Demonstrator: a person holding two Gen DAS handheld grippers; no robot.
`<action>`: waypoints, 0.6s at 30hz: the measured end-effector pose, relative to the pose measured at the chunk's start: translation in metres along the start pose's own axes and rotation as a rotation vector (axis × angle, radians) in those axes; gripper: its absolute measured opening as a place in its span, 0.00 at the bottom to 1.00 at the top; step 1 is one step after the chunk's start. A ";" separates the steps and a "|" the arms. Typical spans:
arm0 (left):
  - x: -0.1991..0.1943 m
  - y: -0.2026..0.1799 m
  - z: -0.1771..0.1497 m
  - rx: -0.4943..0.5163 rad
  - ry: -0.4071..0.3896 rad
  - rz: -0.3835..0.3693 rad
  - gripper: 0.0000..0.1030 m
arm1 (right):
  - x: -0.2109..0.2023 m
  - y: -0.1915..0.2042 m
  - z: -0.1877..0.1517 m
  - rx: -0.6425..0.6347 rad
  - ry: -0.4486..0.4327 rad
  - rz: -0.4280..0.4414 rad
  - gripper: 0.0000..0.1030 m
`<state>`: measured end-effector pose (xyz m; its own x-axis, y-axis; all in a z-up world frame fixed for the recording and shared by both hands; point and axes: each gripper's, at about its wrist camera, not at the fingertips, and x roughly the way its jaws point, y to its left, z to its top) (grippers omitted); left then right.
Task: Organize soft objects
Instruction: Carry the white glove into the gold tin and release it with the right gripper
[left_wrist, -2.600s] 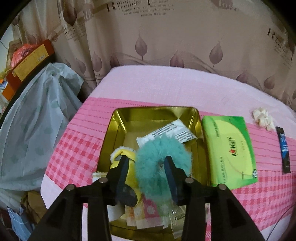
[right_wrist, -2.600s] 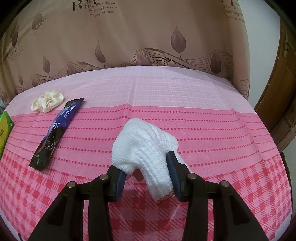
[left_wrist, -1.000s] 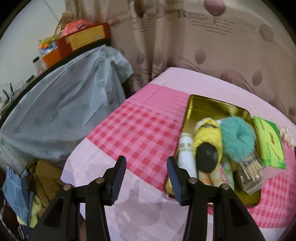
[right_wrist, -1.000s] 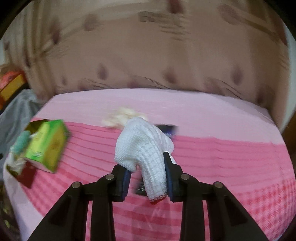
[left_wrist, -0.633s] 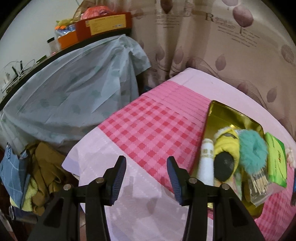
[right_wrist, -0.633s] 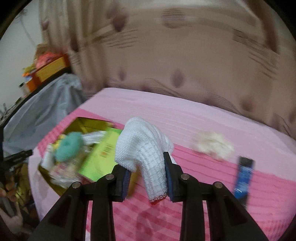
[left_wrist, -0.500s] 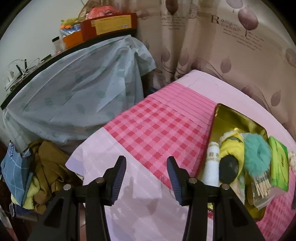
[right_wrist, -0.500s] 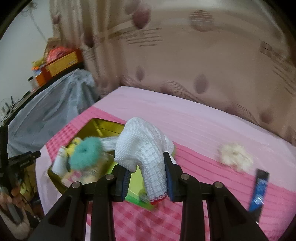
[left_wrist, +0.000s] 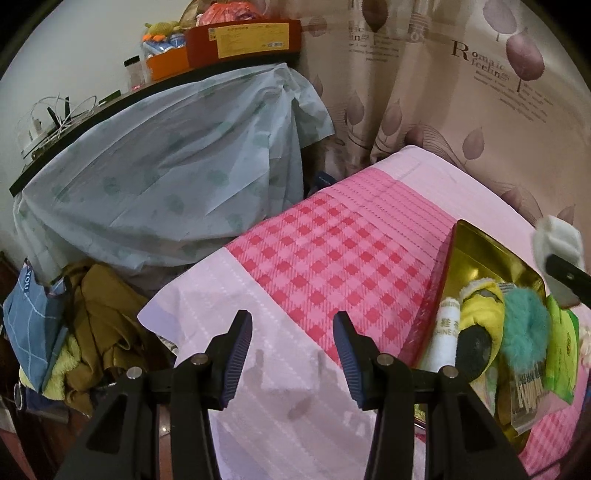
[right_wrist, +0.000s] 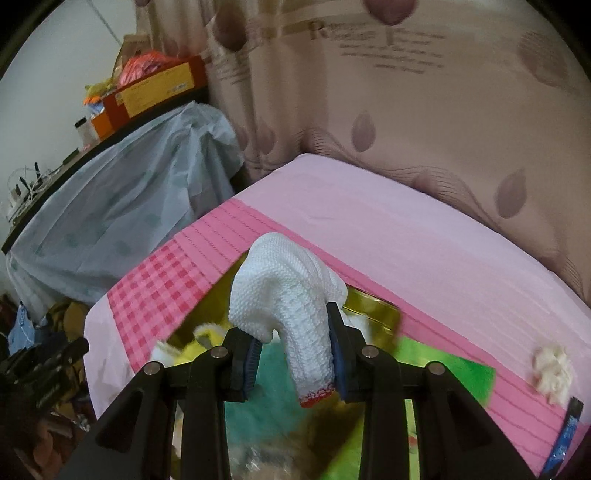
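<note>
— Pink checked cloth covers the tabletop, with a leaf-print curtain behind it. Where is the white glove?

— Clenched in the right tongs. The glove bulges up above the two pads at the centre of the right view, its red-trimmed cuff hanging below them, over the gold tin.

— And the left tongs?

— The left tongs are released, jaws apart with nothing between them, at the lower middle of the left view over the pale edge of the cloth, left of the tin.

— What lies around?

— Inside the tin: a teal fluffy hair tie, a yellow soft toy and a white tube, packed side by side. A green packet lies just right of the tin. Farther right, a cream scrunchie and a dark sachet. A pale blue sheet drapes the furniture at upper left.

— How does the glove look?

— White, knitted, crumpled into a hump; the lower right view is blurred.
</note>
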<state>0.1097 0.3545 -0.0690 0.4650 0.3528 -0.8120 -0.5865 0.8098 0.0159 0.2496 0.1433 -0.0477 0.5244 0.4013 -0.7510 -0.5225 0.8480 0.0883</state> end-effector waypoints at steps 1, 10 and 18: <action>0.000 0.001 0.000 -0.003 0.003 0.000 0.45 | 0.006 0.006 0.001 -0.009 0.009 0.005 0.29; 0.002 0.007 0.002 -0.026 0.004 0.005 0.45 | 0.047 0.032 0.001 -0.047 0.070 0.012 0.37; 0.000 0.007 0.003 -0.020 -0.001 0.005 0.45 | 0.023 0.027 -0.004 -0.042 0.031 0.039 0.59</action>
<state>0.1078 0.3610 -0.0674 0.4624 0.3576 -0.8113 -0.6024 0.7981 0.0084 0.2452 0.1738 -0.0650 0.4823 0.4227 -0.7673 -0.5705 0.8163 0.0911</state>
